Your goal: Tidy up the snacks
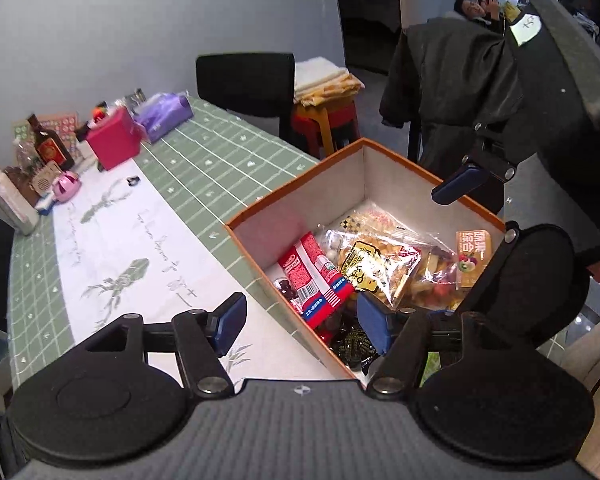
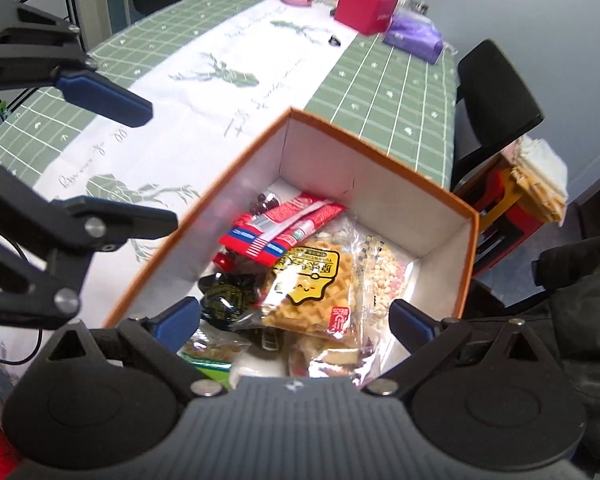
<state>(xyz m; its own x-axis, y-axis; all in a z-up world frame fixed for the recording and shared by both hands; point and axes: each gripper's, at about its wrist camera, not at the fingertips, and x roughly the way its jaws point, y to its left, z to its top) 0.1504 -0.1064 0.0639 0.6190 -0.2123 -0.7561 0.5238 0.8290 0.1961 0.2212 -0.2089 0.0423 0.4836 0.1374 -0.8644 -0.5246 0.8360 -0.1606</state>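
An open orange-rimmed box (image 1: 300, 208) (image 2: 380, 152) with white inner walls stands on the table and holds several snack packets. Among them are a red packet (image 1: 320, 276) (image 2: 288, 224), a clear waffle bag (image 1: 376, 268) (image 2: 312, 292), a black wrapped sweet (image 1: 354, 346) (image 2: 224, 296) and an orange fruit pack (image 1: 472, 258). My left gripper (image 1: 304, 322) is open and empty over the box's near left wall. My right gripper (image 2: 296, 326) is open and empty just above the snacks; it shows in the left wrist view (image 1: 460, 186) too.
The table has a green checked cloth (image 1: 204, 160) with a white runner (image 2: 228, 76). At its far end stand a pink box (image 1: 114, 142) (image 2: 364, 8), a purple tissue pack (image 1: 164, 114) (image 2: 414, 36) and a brown bottle (image 1: 52, 148). Black chairs (image 1: 244, 84) (image 2: 492, 92) and a red stool (image 1: 328, 120) flank it.
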